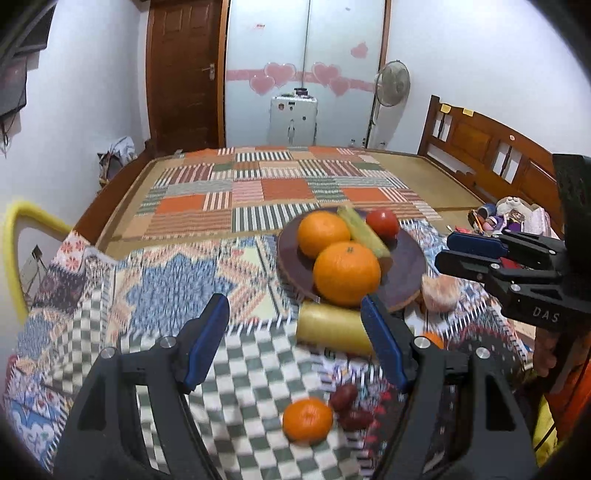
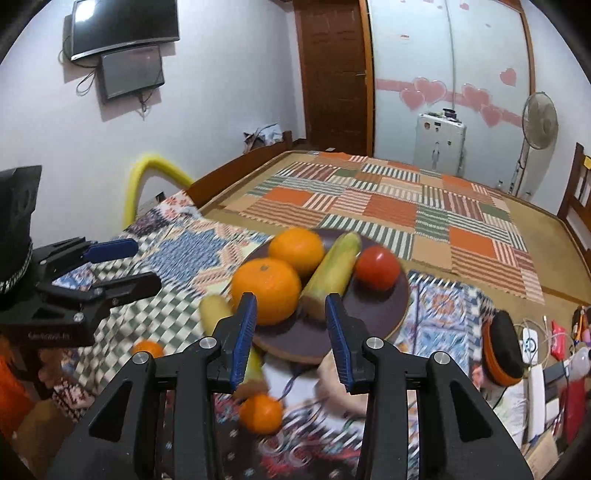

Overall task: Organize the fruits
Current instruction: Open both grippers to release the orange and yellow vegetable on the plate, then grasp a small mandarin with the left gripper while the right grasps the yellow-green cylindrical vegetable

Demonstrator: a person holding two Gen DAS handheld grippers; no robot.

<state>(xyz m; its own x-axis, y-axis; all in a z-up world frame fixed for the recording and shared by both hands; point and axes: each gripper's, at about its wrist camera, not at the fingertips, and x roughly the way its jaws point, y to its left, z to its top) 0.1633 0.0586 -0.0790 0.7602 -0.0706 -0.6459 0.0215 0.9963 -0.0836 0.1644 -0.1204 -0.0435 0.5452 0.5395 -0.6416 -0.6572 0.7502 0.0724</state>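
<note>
Both claws gape empty; left claw [image 1: 293, 343] sits nearest the sideways-lying yellow fruit [image 1: 332, 329], just right of center, beside the plate [image 1: 406, 280].

Home bedroom; bed [image 1: 280, 184]; wall television [image 2: 123, 24]

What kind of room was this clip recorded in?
Most likely a home bedroom. A wooden bed with a headboard fills the middle, covered by a patchwork mat. A TV hangs on the wall, and a standing fan is by the sliding doors. The fruit plate sits on a cloth-covered surface at the bed's edge.
</note>
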